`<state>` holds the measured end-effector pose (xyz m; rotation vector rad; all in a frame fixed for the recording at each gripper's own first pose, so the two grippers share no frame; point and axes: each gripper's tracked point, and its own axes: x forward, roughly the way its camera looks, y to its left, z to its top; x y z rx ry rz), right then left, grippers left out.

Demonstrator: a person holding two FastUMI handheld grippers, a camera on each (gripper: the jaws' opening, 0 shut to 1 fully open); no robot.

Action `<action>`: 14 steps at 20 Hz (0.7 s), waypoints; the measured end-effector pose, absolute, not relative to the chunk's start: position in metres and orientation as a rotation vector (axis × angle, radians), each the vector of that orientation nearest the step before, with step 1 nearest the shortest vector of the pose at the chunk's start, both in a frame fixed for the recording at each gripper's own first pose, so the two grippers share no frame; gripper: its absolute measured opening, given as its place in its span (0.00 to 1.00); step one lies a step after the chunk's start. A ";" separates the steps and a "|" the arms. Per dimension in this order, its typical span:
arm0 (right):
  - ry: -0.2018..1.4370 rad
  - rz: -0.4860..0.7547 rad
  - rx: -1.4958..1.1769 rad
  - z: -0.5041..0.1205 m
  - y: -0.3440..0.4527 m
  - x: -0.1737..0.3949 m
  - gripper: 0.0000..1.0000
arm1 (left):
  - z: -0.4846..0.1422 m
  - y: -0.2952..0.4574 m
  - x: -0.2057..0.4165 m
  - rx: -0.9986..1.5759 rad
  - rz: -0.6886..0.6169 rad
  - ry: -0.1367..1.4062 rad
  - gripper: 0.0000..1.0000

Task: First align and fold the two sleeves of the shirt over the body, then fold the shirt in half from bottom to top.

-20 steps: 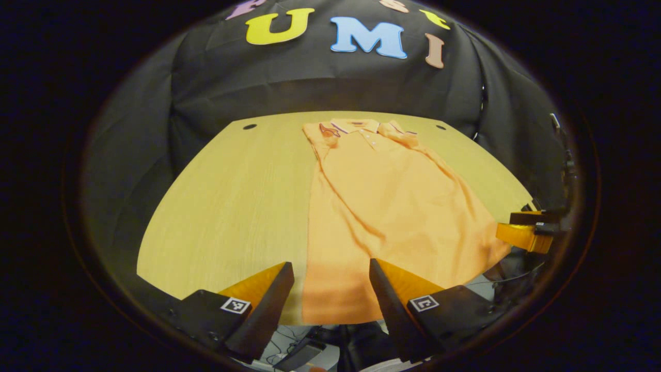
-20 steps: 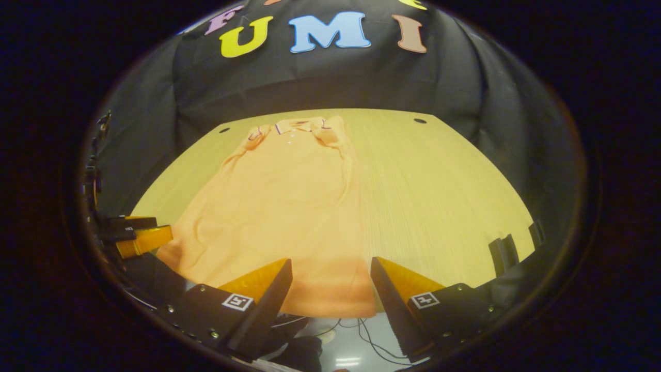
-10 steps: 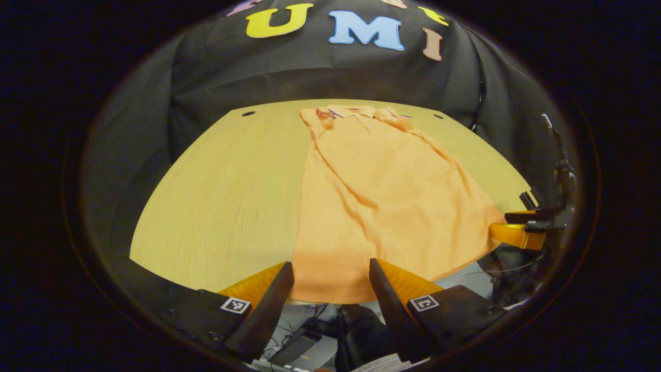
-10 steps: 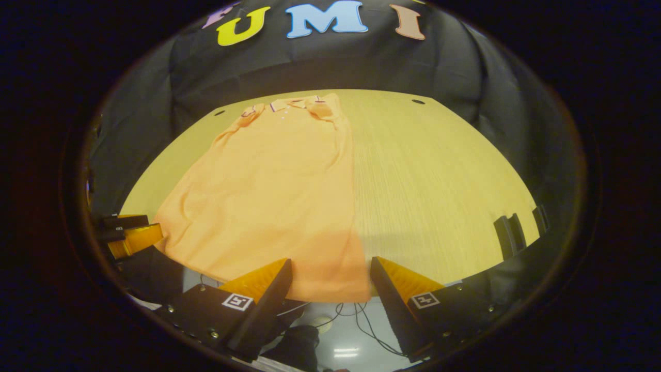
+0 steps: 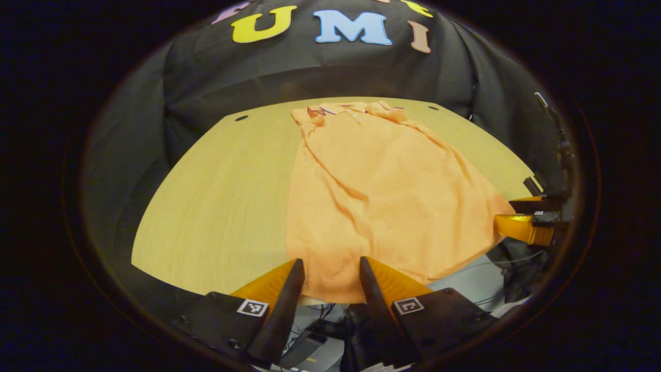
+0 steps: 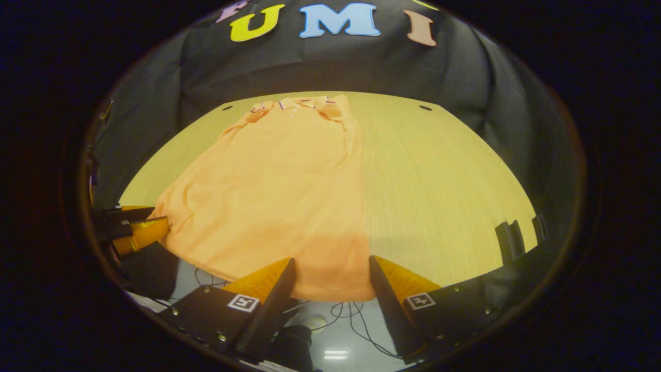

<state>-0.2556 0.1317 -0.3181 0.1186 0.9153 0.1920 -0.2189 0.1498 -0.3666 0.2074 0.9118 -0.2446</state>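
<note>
An orange polo shirt (image 5: 382,196) (image 6: 279,191) lies flat on the wooden table (image 5: 222,196) (image 6: 439,191), collar at the far end and both sleeves folded in over the body. Its bottom hem reaches just past the table's near edge. My left gripper (image 5: 332,268) is at the hem's left corner, fingers narrowed but still apart, with cloth between them. My right gripper (image 6: 331,266) stands open around the hem's right corner. In each view the other gripper appears at the opposite corner: the right gripper (image 5: 524,222) and the left gripper (image 6: 137,230).
Black cloth walls close in the table at the back and sides. Two black clips (image 6: 508,240) sit on the table's right edge. Below the near edge are floor and cables (image 6: 356,320). Bare wood lies on either side of the shirt.
Both grippers drew back and dropped to the hem at the table's near edge. The left gripper's fingers have closed in partway around the cloth. The shirt's lower left part has wrinkled slightly.
</note>
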 end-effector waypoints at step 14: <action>0.903 0.218 0.208 -0.301 0.134 -0.241 0.00 | -0.360 0.147 -0.218 0.188 -0.215 0.914 0.06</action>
